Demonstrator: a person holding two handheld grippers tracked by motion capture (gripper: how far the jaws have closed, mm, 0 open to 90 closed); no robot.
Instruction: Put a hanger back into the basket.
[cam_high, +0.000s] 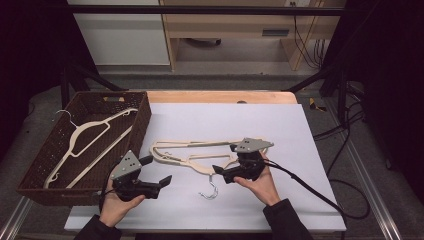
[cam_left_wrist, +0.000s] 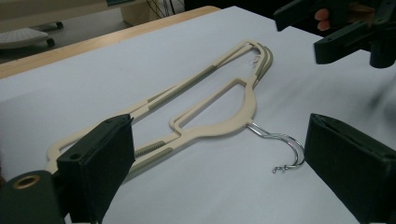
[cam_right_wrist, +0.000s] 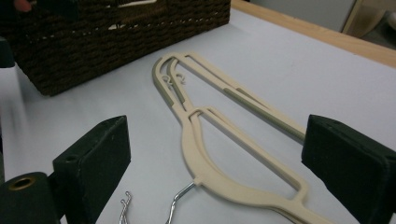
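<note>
hangers, cream and stacked as at least two, are seen flat on the white sheet at table centre. at nine o'clock a wicker basket is found with two more inside. both grippers are held unclenched, nothing grasped: the left gripper at seven o'clock, the right gripper over the stack. two steel hooks are shown overlapping in the left gripper view.
</note>
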